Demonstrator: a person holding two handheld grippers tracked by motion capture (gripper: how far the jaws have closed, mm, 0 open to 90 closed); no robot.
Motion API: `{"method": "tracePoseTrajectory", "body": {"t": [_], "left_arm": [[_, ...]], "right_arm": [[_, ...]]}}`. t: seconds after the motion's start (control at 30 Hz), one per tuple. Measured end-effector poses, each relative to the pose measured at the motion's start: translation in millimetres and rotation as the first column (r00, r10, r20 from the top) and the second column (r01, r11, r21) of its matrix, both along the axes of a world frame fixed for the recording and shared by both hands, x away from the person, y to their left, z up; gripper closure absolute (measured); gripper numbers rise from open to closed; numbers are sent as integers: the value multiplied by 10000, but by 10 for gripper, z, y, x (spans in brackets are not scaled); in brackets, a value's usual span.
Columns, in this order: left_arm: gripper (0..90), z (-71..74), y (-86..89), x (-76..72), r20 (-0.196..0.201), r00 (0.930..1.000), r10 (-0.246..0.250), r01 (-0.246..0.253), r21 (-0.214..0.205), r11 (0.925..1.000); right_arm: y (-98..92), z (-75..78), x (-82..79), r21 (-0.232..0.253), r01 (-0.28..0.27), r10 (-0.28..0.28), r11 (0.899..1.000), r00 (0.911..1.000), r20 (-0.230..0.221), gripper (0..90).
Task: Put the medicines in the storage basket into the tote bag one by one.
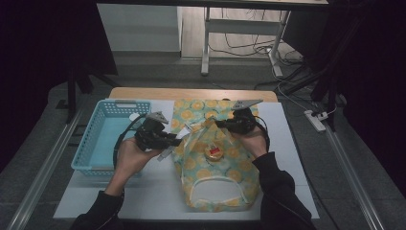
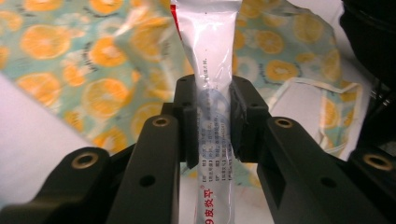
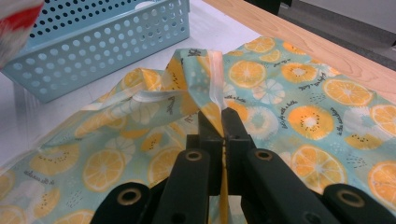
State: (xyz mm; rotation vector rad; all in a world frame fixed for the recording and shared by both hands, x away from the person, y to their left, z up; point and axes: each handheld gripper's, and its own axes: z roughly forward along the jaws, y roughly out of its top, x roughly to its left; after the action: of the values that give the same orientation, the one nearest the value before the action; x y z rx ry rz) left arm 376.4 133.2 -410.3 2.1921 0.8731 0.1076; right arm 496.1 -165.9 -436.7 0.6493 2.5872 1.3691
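An orange-print cloth bag (image 1: 218, 179) lies in the middle of the white mat, its white-trimmed opening toward me. My left gripper (image 1: 168, 143) is shut on a white tube with red print (image 2: 211, 70), held just left of the bag and pointing at it. My right gripper (image 1: 224, 123) is shut on the bag's upper edge (image 3: 215, 70) and holds it raised off the table. In the right gripper view the tube's end (image 3: 14, 21) shows blurred at the top left. A small yellow and red object (image 1: 213, 153) sits on the bag's middle.
A light blue perforated basket (image 1: 98, 136) stands at the left of the mat, close to my left hand. The bare wooden tabletop edge (image 1: 191, 93) runs along the far side. Cables and a power strip (image 1: 316, 120) lie on the floor to the right.
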Motion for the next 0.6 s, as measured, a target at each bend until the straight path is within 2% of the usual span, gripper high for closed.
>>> {"method": "tracePoseTrajectory", "body": {"t": [0.3, 0.47, 0.6], "left_arm": [[748, -116, -359, 41, -370, 9977, -567, 575, 206, 9981], [747, -191, -527, 74, -621, 9933, -971, 985, 189, 9950], [747, -251, -677, 104, -719, 9913, -1101, 1122, 256, 9934]], "right_arm": [[11, -10, -1, -43, -29, 28, 10000, 10000, -30, 896], [7, -3, -1, -6, -11, 11, 10000, 10000, -6, 896], [15, 3, -7, 92, -83, 84, 9999, 10000, -27, 896]]}}
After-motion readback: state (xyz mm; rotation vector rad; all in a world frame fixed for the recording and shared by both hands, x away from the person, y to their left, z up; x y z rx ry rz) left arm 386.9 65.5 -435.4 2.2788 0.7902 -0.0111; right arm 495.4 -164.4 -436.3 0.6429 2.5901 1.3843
